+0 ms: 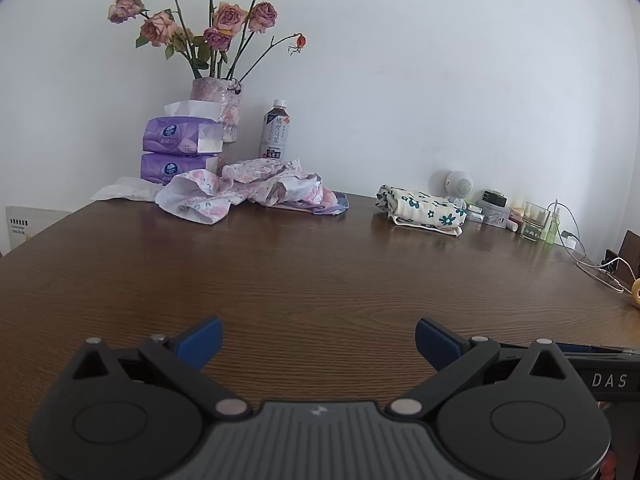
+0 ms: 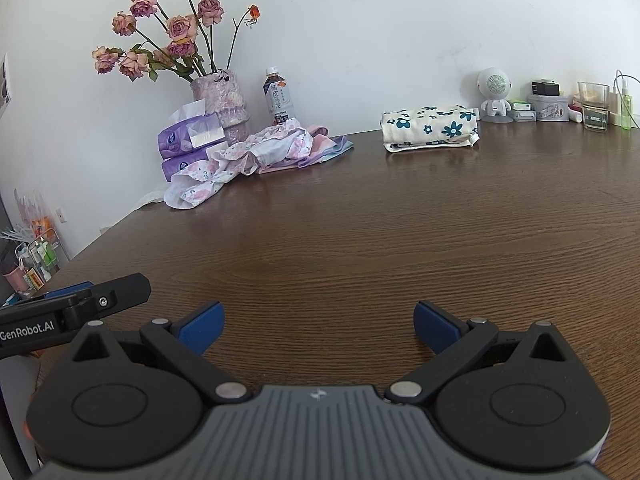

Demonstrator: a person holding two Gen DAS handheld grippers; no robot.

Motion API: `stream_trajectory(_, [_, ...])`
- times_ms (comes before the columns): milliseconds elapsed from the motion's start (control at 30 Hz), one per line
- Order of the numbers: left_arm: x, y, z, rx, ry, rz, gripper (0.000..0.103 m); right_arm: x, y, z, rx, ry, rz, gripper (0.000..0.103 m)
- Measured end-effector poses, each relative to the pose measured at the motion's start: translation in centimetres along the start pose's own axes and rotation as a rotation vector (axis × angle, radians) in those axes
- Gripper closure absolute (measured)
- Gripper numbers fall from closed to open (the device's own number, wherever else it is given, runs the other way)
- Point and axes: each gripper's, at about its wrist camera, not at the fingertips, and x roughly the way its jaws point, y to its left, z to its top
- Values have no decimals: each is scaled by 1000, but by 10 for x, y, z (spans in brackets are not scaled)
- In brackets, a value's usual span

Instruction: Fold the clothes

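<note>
Evidently no fold is yet begun: the left gripper (image 1: 318, 340) and right gripper (image 2: 318, 326) are held wide open and empty over the brown wooden table (image 2: 360, 240), so the crumpled pink floral garment (image 1: 240, 188) by the wall must be reached for next.

A plain white wall (image 2: 400, 20) runs behind the dark wood-grain bench (image 2: 360, 220), which shines faintly under soft, even light. Dried roses in a mottled pink vase (image 2: 224, 96) stand against the wall. Past the bench's left edge, a small wire rack (image 2: 36, 256) holds bottles.
</note>
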Motion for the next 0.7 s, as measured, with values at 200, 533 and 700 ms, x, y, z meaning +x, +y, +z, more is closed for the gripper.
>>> stream_trajectory(200, [0,0,1,4,1,-2,0,0,1,-1,3,0,1,0])
stream_trajectory(533, [0,0,1,3,2,-2,0,-1,1,0,0,4,0,0])
stream_trajectory(700, [1,0,1,3,1,-3,0,-1,1,0,0,5,0,0])
